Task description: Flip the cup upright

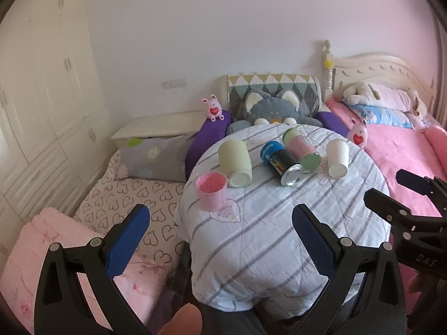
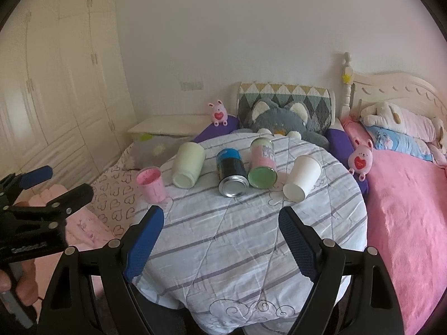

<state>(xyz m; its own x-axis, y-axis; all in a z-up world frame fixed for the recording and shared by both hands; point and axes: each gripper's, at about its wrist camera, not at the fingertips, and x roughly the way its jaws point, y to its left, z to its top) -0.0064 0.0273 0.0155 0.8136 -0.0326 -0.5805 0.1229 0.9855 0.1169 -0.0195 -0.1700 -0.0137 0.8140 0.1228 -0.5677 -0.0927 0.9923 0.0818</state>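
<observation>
You've 5 containers on the quilt (image 2: 237, 237): pink cup (image 2: 151, 185) upright at left, 4 lying down incl. white cup (image 2: 303, 177). Left gripper (image 1: 220, 231) and right gripper (image 2: 220, 230): jaws wide apart, empty. Can labels unreadable.

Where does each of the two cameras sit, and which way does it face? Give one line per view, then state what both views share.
Left wrist: sits on the left claw, facing forward over the striped quilt; shows its own open blue pads, a fingertip below, and the right claw at right.
Right wrist: sits on the right claw, facing the same quilt; the left claw shows at left.
Shared: upright pink cup, lying white cup, cans, grey plush.
</observation>
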